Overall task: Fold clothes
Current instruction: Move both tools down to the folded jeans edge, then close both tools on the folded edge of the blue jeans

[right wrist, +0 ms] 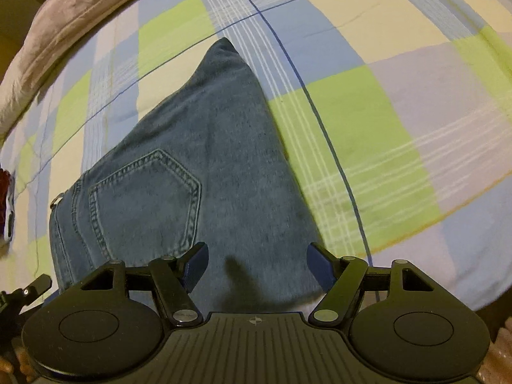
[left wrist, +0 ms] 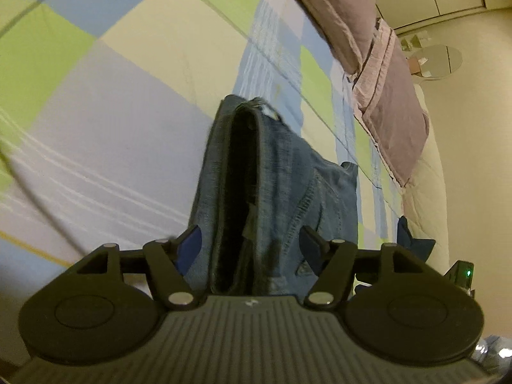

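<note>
Jeans (right wrist: 204, 172) lie folded on the bed (right wrist: 400, 102), both my jaws spread and empty; further folding probably remains

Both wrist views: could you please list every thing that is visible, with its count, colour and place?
jeans: one pair, blue denim, folded on the bed, back pocket up
bedsheet: one, checked green, blue, cream and lilac, under the jeans
pillow: at least one, mauve, along the bed's edge
round table: one, pale, far beside the wall
left gripper: one, black with blue pads, open over the jeans' waistband
right gripper: one, black with blue pads, open above the jeans
</note>
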A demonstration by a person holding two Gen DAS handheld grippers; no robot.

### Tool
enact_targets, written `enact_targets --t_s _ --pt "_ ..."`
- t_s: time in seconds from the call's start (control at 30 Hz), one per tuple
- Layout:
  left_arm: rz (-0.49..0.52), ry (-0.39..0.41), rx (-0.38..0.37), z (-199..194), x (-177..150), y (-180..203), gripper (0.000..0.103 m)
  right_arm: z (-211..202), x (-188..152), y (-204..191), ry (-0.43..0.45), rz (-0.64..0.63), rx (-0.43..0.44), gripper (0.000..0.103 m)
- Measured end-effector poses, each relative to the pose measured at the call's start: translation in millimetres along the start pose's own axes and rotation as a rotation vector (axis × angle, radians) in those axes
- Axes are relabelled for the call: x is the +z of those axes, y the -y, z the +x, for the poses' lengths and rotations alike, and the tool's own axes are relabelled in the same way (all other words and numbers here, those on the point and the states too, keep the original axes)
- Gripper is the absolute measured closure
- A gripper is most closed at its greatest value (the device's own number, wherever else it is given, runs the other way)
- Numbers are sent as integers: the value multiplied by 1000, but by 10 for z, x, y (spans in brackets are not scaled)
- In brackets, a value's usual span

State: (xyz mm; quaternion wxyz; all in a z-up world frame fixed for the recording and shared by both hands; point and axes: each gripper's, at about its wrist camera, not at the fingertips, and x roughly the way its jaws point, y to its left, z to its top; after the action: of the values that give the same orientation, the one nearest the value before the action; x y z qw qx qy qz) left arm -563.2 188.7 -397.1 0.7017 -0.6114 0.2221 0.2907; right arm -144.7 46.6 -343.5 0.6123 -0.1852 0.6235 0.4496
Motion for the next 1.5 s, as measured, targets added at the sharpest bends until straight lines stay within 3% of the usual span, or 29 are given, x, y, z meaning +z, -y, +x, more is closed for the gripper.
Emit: enact_targets --t_s 0.13,0.47,0.67,0.87,1.0,1.07,1.27,1.33,1.4,1.47,1.5 --pt "-28 -11 -13 138 90 -124 39 87 65 53 4 6 15 26" --pt "-110 -34 -106 399 305 -223 29 191 310 193 54 20 75 26" --pt "-102 -29 -104 403 295 -243 41 312 483 384 78 51 107 26" --pt "-122 -43 -115 428 325 -279 38 406 566 608 79 29 272 26" --pt "-99 -50 -107 395 327 -260 47 437 594 745 47 1 409 27" --pt "-108 -44 -108 389 309 -271 47 500 625 775 40 18 478 46" --pt "-130 -38 -103 458 322 -250 43 761 776 743 2 -8 576 47" --pt "-124 -32 -88 460 319 -209 51 777 784 710 11 -8 582 47" --pt "-117 -26 -86 439 299 -170 64 746 751 661 23 -1 542 66" --pt "-97 -13 -65 408 282 -85 69 706 713 610 34 13 500 84" --pt "-82 -9 -51 387 275 -30 71 671 697 581 39 31 496 85"
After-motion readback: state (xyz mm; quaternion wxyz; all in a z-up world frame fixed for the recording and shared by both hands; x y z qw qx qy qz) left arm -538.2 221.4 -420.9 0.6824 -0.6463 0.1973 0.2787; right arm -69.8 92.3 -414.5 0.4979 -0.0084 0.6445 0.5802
